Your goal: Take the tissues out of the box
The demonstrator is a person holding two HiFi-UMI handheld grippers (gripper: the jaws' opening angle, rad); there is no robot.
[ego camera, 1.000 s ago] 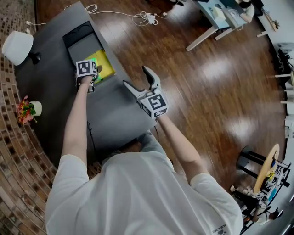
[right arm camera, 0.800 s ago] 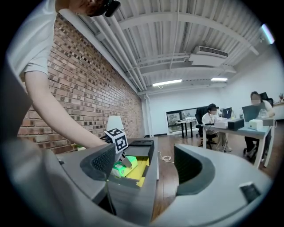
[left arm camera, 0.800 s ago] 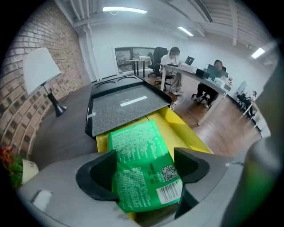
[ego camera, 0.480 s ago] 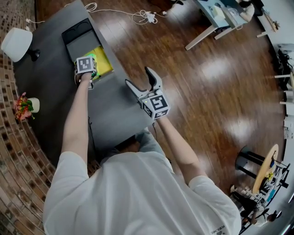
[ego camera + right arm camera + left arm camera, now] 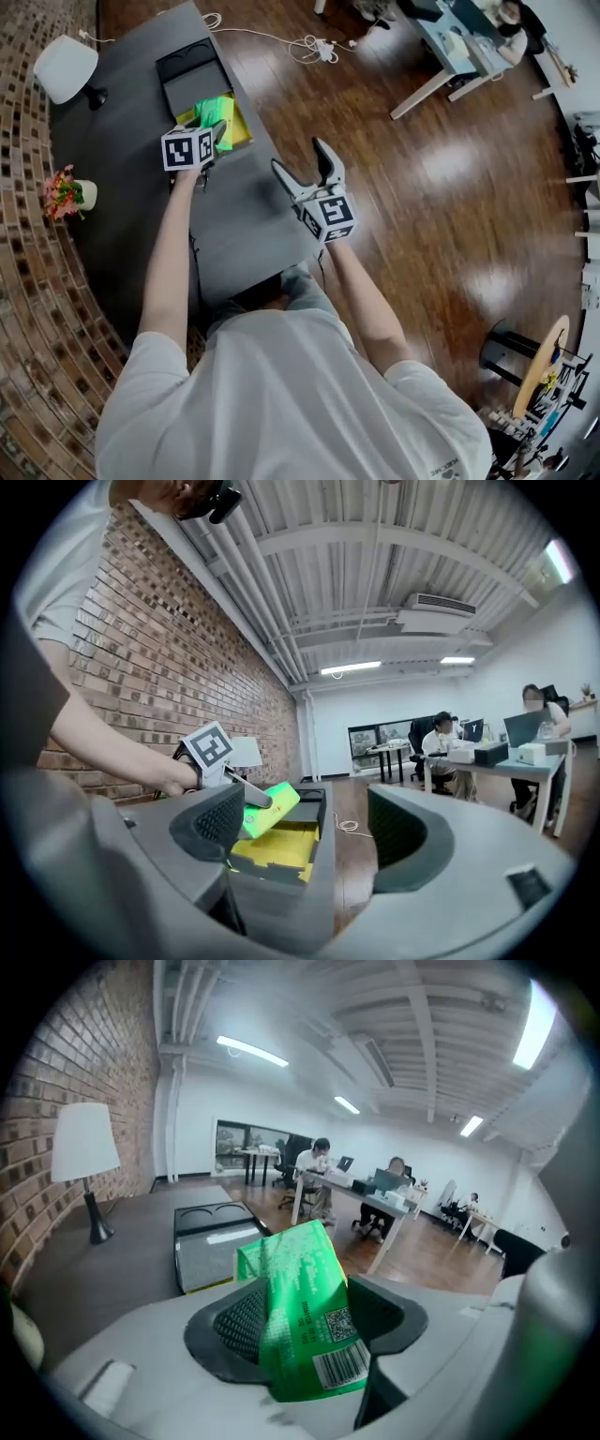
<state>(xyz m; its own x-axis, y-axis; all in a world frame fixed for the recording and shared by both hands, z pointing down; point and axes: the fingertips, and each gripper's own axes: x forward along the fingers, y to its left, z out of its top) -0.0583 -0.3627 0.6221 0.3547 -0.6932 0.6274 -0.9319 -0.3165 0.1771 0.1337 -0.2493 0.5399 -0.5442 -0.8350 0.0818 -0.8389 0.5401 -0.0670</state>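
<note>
left tool (image 5: 302,1330): jaws closing, pads pinching the green pack between them
pack (image 5: 298,1309): green tissue pack, barcode and QR code facing the left gripper view; near end is in the left tool, far end sticks out past the pads, tilted
pack position: right gripper view shows it up over the box's yellow inside, not lying in it; head view puts it over the box's left part
box (image 5: 240,131): on the desk by its right edge, open, yellow inside showing; can't tell if more packs are in it
tray (image 5: 190,77): dark, just beyond the box, touching or joined to it, can't tell which; two round recesses at the far end
right tool (image 5: 301,156): jaws spread wide, nothing between them; up over the desk's right edge, apart from the box, pointing toward it
desk (image 5: 122,169): dark grey, runs along the wall (image 5: 37,309), which is brick
lamp (image 5: 66,67): white shade, far left corner of the desk
flowers (image 5: 62,192): in a small white pot, left side of the desk by the wall
cable (image 5: 309,44): white, loosely coiled on the floor (image 5: 450,187) beyond the desk; floor is glossy wood
person: white tee, bare arms, one tool in each hand, both arms reaching forward
people (image 5: 321,1162): seated at office tables far back in the room
</note>
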